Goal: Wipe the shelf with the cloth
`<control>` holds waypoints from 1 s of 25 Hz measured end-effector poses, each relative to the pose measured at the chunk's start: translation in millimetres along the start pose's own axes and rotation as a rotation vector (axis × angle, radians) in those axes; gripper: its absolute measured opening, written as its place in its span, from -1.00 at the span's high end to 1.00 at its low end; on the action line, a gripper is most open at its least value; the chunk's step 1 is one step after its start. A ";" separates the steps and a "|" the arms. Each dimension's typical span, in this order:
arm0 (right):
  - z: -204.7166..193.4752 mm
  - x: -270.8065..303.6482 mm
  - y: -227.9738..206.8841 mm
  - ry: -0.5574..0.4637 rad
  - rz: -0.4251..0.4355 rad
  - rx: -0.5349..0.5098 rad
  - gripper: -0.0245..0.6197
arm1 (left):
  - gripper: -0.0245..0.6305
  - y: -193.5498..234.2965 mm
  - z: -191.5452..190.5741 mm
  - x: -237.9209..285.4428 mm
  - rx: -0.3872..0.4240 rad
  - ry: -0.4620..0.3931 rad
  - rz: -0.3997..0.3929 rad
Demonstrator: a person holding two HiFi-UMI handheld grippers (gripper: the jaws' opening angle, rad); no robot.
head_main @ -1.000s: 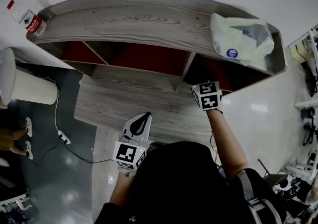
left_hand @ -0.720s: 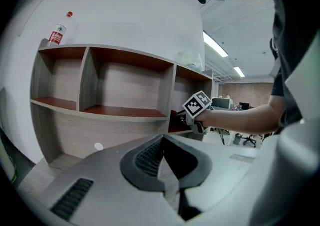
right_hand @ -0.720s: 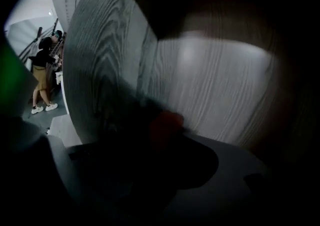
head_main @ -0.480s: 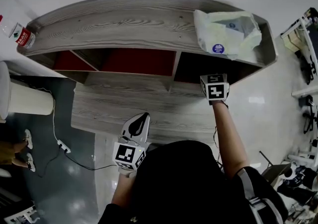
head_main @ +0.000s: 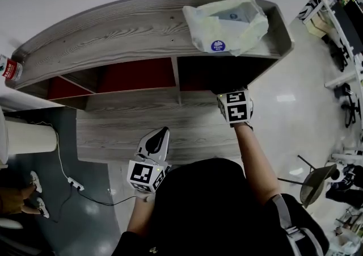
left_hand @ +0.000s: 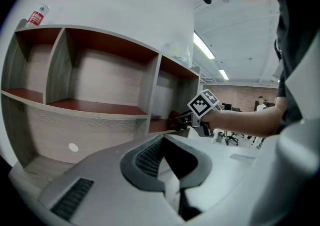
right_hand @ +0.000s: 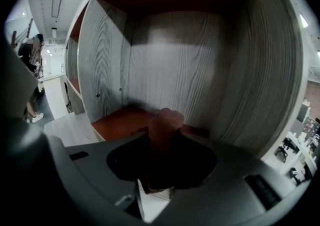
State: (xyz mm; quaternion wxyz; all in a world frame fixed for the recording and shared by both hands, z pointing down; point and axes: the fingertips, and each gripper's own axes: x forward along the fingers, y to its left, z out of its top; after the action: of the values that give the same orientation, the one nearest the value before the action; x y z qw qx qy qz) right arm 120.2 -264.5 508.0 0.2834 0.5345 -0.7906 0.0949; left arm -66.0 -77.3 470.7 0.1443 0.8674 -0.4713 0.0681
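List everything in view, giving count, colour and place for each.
shelf: one, grey wood with red insides, against the white wall
plastic bag: one, pale yellowish with a round blue label, right end of the shelf's top
bottle: one, clear with a red label, left end of the shelf's top
cloth: one, reddish brown, in the rightmost compartment
cylinder: one, white, on the floor left of the shelf
power strip: one, white, on the dark floor
left gripper: white, shut and empty, held before the shelf
right gripper: shut on the cloth
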 end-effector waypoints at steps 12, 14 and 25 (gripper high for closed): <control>31.8 30.1 84.2 -0.047 0.208 0.000 0.56 | 0.90 21.2 -7.3 -28.8 -0.029 0.009 0.095; 36.3 33.2 96.8 -0.057 0.237 0.005 0.56 | 0.90 25.3 -7.6 -34.3 -0.035 0.005 0.115; 58.3 10.0 113.5 -0.210 0.534 0.420 0.58 | 0.90 22.4 -8.9 -39.7 -0.038 0.003 0.132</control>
State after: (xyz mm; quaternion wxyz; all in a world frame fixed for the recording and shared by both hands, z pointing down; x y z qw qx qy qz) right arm -4.7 -252.2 483.0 0.0496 0.3625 -0.8904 0.2707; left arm -106.3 -54.3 473.3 0.1568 0.8315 -0.5283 0.0697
